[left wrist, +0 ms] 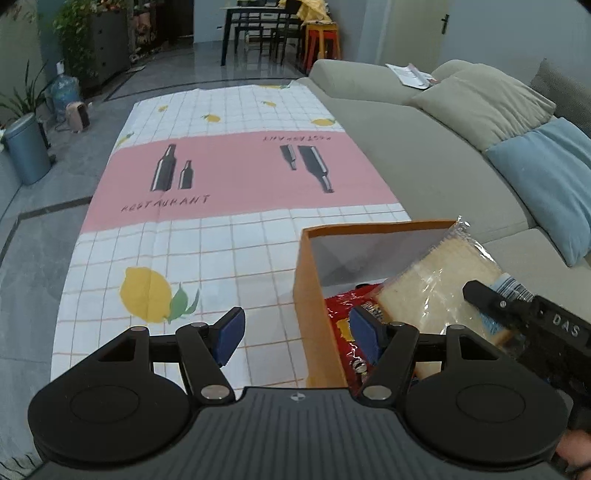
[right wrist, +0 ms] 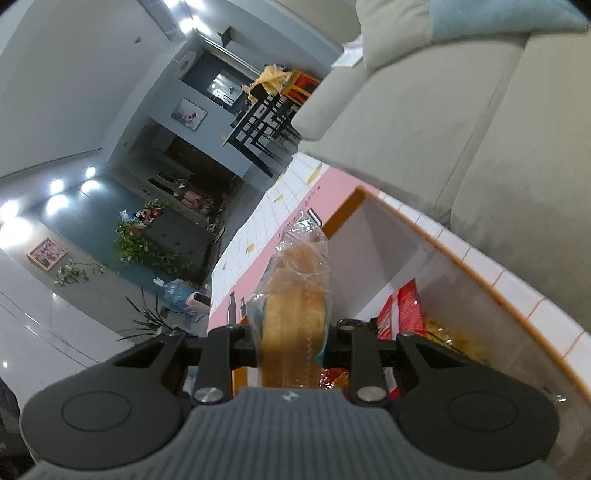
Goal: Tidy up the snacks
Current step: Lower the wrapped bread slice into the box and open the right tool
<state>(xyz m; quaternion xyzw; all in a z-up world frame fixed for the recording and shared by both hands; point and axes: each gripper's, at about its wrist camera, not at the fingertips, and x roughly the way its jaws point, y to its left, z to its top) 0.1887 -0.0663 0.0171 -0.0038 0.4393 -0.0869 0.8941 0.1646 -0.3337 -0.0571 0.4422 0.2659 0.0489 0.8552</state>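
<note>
An orange box (left wrist: 308,295) with a white inside stands on the patterned tablecloth (left wrist: 221,236) near the sofa. A red snack packet (left wrist: 341,306) lies inside it. My left gripper (left wrist: 299,334) is open with nothing between its blue pads, straddling the box's left wall. My right gripper (right wrist: 291,341) is shut on a clear bag of sliced bread (right wrist: 295,306), rolled sideways and held over the box (right wrist: 436,236). In the left wrist view the bread (left wrist: 439,280) hangs over the box's right part, with the right gripper (left wrist: 517,314) at its lower right. Red and yellow packets (right wrist: 404,314) lie below.
A grey-green sofa (left wrist: 424,162) with a beige cushion (left wrist: 484,103) and a blue cushion (left wrist: 546,177) runs along the right of the cloth. A blue bin (left wrist: 26,151) and plants stand far left; a dark dining table (left wrist: 258,33) is at the back.
</note>
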